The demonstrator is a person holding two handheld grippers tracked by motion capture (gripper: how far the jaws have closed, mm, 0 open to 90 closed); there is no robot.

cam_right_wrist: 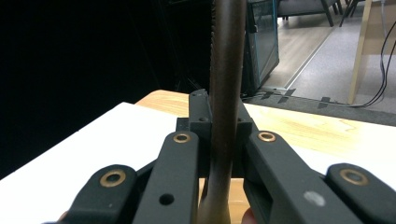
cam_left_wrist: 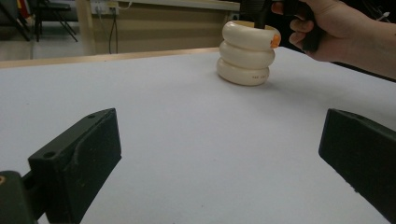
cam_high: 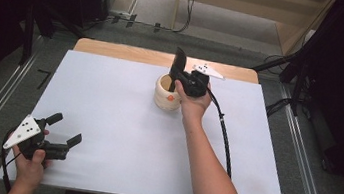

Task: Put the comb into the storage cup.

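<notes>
**Dark tool held over cream holder**

Right gripper, upper middle of the high view, clamped tight on a dark brown tool with a toothed edge, possibly a knife; lower end dipping into the cream ribbed holder on the white bench. Tool likely stiff, light, smooth-sided: prone to twisting in a pinch, so best gripped flat across the broad faces, as now. Holder probably light and tippable if nudged on the rim; an orange tag at its top edge. Left gripper, lower left, resting idle near the bench edge, fingers spread wide, nothing between them.
</notes>
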